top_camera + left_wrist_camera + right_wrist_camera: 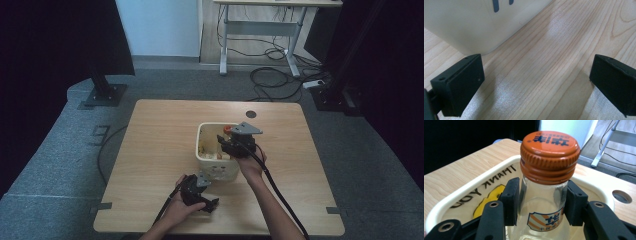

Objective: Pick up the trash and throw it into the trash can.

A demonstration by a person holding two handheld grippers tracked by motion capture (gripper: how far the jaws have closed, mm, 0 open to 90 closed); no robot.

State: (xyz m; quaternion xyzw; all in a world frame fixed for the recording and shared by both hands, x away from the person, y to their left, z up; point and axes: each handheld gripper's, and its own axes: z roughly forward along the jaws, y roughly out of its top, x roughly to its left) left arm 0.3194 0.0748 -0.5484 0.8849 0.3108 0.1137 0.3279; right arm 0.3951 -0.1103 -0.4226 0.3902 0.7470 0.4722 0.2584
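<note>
The right gripper (541,202) is clamped on the neck of a glass bottle (544,220) just below its orange cap (549,155), inside the cream bin (201,131) standing near the middle of the tabletop (155,150). The left gripper (200,192) rests by the near edge, jaws spread wide with nothing between them — just beside the bin's wall. The pads grip smooth, tapering glass; to my eye, a tilted lift could let the bottle slip, or knock it against the rim — nothing steadies the bin.

clear glass bottle (541,220), ribbed metal cap (549,155)
</note>
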